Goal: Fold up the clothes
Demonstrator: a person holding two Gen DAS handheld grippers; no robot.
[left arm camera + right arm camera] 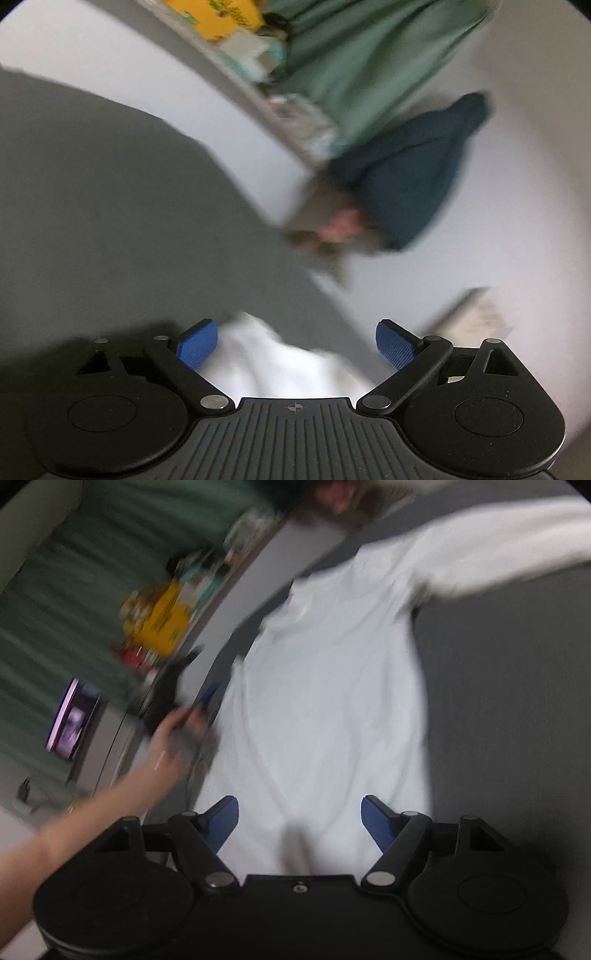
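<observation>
White shirt (332, 701) (blurred) lies partly cut off.

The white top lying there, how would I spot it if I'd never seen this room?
Find the big dark grey surface; the white long-sleeved top lies spread on it in front of the open right gripper, one sleeve stretched sideways. It is the only white garment; the other clothing nearby, a crumpled dark blue piece, lies off the grey surface.

I see a white long-sleeved shirt (332, 701) lying spread flat on a dark grey surface, its body running away from me and one sleeve stretched out to the right. The picture is blurred. In my left view, only a white edge (273, 362) shows.
</observation>
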